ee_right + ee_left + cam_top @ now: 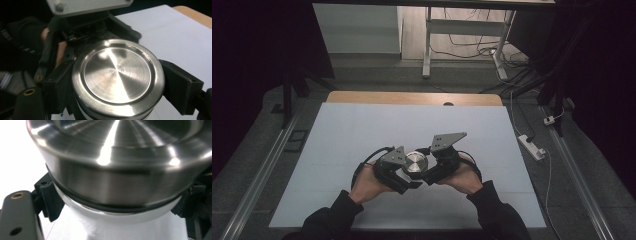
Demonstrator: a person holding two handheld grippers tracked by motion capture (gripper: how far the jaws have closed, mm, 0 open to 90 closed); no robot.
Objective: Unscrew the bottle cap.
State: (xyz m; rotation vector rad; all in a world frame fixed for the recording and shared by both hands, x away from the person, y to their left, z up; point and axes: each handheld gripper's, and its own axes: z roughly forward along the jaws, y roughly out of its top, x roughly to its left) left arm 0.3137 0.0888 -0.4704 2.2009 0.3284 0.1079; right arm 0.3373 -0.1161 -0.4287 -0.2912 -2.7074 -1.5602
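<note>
Right gripper (117, 82) clamped on steel lid (117, 75) of container; left gripper (112, 207) clamped on white body (120, 217) just beneath lid. Risk: smooth metal slipping between pads during twist, or container dropping onto table (362, 125).

A white board (362, 130) covers the wooden table (412, 97)

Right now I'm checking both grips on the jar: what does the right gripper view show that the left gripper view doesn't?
Right gripper view alone: the steel lid's flat brushed top from above, the right gripper's jaws clamping the lid's sides, and the left gripper behind it. Left gripper view alone: the white body below the lid and a black ring between them, with the left gripper's jaws on the body. Both show the lid and the white table surface.
</note>
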